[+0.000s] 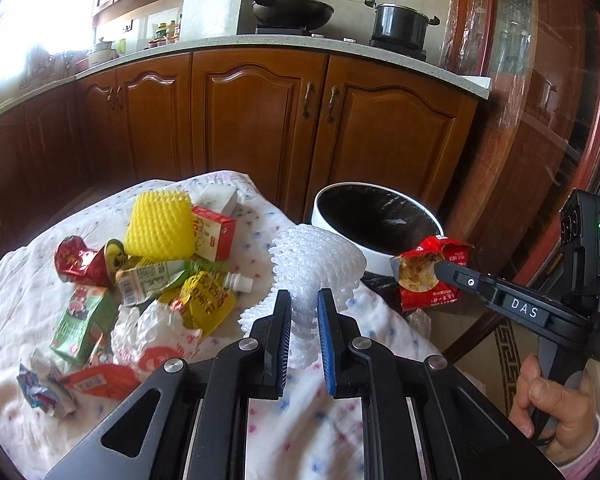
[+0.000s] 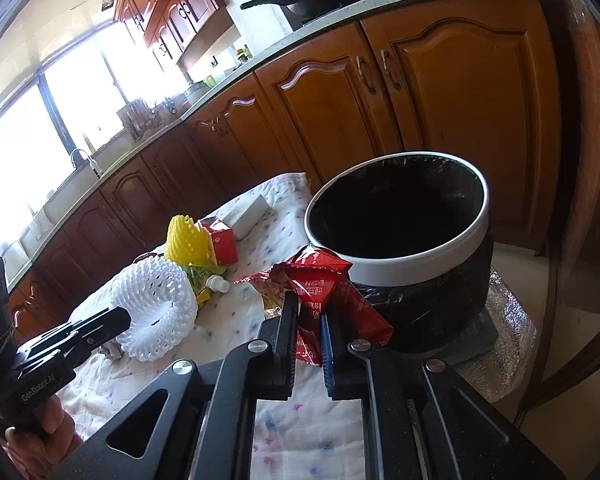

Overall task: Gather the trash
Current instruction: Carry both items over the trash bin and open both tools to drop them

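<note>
My left gripper [image 1: 303, 300] is shut on a white foam fruit net [image 1: 318, 264] and holds it above the cloth-covered table [image 1: 280, 420]; the net also shows in the right wrist view [image 2: 156, 304]. My right gripper [image 2: 310, 308] is shut on a torn red snack wrapper [image 2: 320, 280], held just in front of the white-rimmed bin [image 2: 400, 256] with its black liner. In the left wrist view the wrapper [image 1: 428, 276] hangs at the bin's rim [image 1: 340, 220]. More trash lies on the table: a yellow foam net [image 1: 160, 224], a red carton [image 1: 216, 232], a green carton [image 1: 84, 324], and wrappers.
Wooden kitchen cabinets [image 1: 260, 120] stand close behind the table and bin. A wok [image 1: 292, 10] and a pot [image 1: 400, 24] sit on the counter. A wooden door frame [image 1: 540, 120] is at the right. A white box [image 2: 248, 210] lies at the table's far end.
</note>
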A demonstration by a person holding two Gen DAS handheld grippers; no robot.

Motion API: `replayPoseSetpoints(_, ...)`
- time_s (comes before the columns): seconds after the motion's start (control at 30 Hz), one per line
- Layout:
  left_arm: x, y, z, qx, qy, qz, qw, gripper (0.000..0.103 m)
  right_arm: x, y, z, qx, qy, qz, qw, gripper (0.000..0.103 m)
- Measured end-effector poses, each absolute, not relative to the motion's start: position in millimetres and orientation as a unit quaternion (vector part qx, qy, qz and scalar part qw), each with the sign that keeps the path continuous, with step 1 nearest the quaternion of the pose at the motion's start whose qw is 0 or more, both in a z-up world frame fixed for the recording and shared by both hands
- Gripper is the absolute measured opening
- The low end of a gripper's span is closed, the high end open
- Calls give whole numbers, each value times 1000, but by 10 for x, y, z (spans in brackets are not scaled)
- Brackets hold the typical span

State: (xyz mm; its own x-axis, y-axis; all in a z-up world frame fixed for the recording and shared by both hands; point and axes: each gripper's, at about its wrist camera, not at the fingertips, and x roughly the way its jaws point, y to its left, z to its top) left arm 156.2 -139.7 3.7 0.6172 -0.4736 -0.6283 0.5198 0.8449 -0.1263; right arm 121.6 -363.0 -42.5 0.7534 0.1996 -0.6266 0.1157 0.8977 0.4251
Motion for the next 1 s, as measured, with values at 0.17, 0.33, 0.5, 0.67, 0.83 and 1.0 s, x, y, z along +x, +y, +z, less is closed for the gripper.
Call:
replayPoseSetpoints(0.17,1884,-1692,31,32,352,-290,890,13,1305,-3852,-383,224,343,2,912,10)
replayPoseSetpoints(0.33,2249,-2066,45,40,360,-302,882,13,1439,-4066,-346,220,342,-20,914,10)
replayPoseSetpoints(0.5,2613,-2422,24,49,369,-306,876,13,1618,-4273,-312,212,346,-33,913,10)
replayPoseSetpoints(0.67,2951,-2742,-67,64,386,-306,868,13,1847,-4422,-365,208,362,-38,908,10)
replayPoseSetpoints(0.83,3179,-2998,-250,78,411,-303,856,13,2001,-4506,-476,199,385,-42,900,10)
replayPoseSetpoints(1.0,3300,-3164,-345,86,422,-301,851,14,2104,-4566,-608,200,405,-42,891,10)
